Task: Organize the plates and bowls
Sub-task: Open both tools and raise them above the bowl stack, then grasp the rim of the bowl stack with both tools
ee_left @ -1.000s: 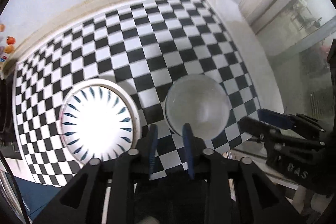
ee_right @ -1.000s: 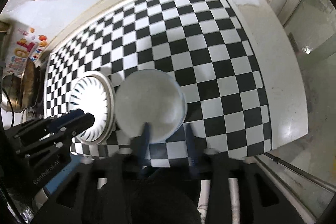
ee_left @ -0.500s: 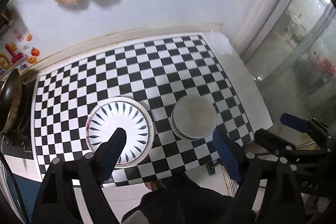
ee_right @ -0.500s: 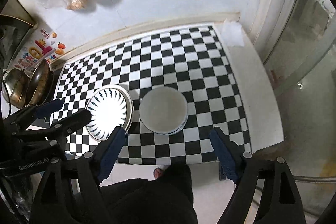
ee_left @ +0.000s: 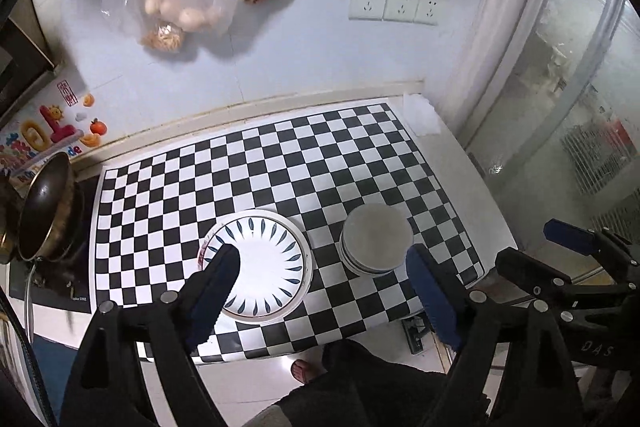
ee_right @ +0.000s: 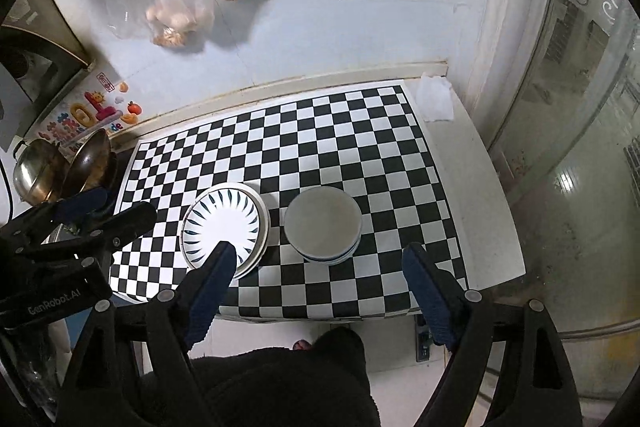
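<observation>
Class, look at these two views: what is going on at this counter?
A person holds a gripper in each hand above a checkered counter. Both the left gripper and the right gripper are open and empty, well clear of the dishes. On the counter, a stack of patterned plates sits beside a stack of grey bowls, the two stacks apart. Nothing is being handled right now; the sorting looks done or paused.

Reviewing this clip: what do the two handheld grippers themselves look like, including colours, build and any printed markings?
Both are matte black plastic frames with silver rivets and two long fingers faced with ribbed dark-blue pads. The left gripper carries white lettering "GenRobot.AI" on its body in the right wrist view; the right gripper shows "DAS" in the left wrist view. No cables show on either. Dark clothing appears below them.
</observation>
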### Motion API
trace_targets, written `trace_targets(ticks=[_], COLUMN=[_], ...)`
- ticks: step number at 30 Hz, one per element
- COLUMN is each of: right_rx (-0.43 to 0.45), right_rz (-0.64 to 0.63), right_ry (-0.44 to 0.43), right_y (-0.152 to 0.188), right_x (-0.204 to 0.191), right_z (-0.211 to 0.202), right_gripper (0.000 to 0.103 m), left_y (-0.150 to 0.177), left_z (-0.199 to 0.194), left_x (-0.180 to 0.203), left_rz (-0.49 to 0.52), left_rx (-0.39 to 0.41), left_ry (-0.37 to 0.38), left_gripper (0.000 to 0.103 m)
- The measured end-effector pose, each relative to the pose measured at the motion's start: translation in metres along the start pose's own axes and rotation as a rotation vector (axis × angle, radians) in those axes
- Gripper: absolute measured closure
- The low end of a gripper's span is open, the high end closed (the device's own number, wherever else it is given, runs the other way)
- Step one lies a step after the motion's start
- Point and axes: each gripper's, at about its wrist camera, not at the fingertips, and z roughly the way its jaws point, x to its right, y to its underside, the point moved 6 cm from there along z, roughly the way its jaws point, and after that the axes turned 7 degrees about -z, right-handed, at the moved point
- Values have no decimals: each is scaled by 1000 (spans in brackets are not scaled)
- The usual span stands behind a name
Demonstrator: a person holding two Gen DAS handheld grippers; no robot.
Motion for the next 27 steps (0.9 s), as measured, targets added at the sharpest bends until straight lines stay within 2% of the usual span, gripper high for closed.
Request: trace_targets(ticks=[7, 14, 19, 24, 27], right_rx=[5, -37, -67, -153, -174], right_rz=[5, 47, 114, 179, 219], right_ry=[-4, -40, -94, -105, -114], right_y=[-2, -2, -5, 1, 8], right_x=[0, 17, 35, 58, 75], right_z=[-1, 41, 88, 154, 196], right_gripper=[15, 15, 15, 15, 15], left_y=[3, 4, 6, 12, 18], left_z=[8, 61, 125, 198, 239], left_x=[1, -1, 0, 1, 2], left_rz=[-3, -29, -66, -124, -164], left_rx=[-29, -86, -219, -384, -470], left_ry=[0, -25, 4, 50, 74], left_gripper=[18, 18, 18, 18, 20])
